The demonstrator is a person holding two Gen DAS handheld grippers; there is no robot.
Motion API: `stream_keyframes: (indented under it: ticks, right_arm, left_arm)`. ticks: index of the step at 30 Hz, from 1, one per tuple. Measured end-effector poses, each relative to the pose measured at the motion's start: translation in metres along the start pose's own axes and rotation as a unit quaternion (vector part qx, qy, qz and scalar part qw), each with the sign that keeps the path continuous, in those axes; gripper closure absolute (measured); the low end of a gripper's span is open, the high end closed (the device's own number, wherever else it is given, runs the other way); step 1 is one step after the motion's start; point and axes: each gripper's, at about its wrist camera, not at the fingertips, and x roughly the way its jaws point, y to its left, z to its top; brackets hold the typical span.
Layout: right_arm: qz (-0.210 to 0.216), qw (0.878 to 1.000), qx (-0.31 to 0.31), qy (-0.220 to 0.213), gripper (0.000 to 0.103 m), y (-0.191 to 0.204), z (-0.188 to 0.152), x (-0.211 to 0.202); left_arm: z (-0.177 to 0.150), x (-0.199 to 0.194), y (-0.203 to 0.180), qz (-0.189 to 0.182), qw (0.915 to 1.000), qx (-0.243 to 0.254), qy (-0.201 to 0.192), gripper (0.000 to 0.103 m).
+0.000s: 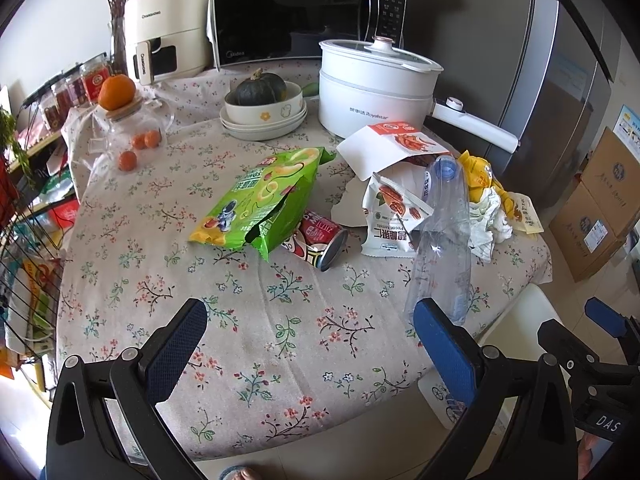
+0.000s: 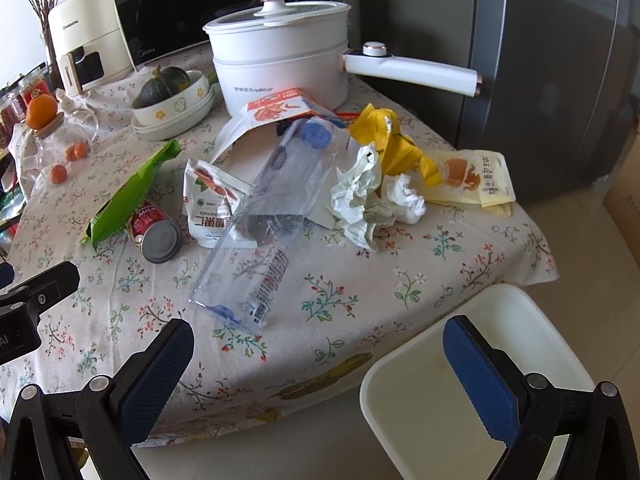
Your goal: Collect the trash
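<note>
Your view: floral cloth [image 2: 400, 264]; green bag [image 1: 260, 200] at 12 o'clock; red can [image 1: 320, 240]; clear bottle [image 2: 264, 216]; yellow wrapper [image 2: 394, 144]; white bin [image 2: 420, 380].

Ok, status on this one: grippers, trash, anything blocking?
Left gripper and right gripper open, empty. Trash on table: bottle, can, green bag. Bin below. Nothing blocking.

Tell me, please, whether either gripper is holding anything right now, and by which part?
Nothing is held. The left gripper and the right gripper are both open above the table, with only tablecloth between the fingers; the plastic bottle lies untouched.
</note>
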Motion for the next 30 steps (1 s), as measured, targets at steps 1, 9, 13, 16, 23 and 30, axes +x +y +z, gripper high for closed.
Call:
stream_keyframes:
  ticks: [1,9,13,16,23,30]
  right_arm:
    - [-0.003,1.0,-0.003,-0.002,0.001,0.001,0.0,0.0]
    - [-0.009,1.0,-0.013,-0.01,0.001,0.0,0.0,0.007]
    - [-0.005,1.0,-0.007,0.007,0.001,-0.003,-0.001,0.012]
    - [-0.006,1.0,-0.005,0.014,0.001,-0.005,-0.001,0.014]
    - [-0.012,1.0,-0.015,0.011,0.001,-0.006,0.005,0.018]
    - [0.016,0.998,0.034,0.05,0.0,-0.033,0.023,0.039]
  left_arm:
    - [0.0,0.0,0.0,0.0,1.0,0.0,0.001,0.0]
    - [-0.001,0.001,0.001,0.0,1.0,0.0,0.003,0.0]
    - [-0.001,0.001,0.001,-0.001,1.0,0.0,0.003,0.0]
    - [-0.001,0.002,0.003,0.001,1.0,-0.002,0.005,0.0]
    - [0.004,0.007,0.018,-0.013,0.9996,-0.014,0.018,0.0]
    - [0.022,0.014,0.061,-0.028,0.9962,-0.076,0.032,0.0]
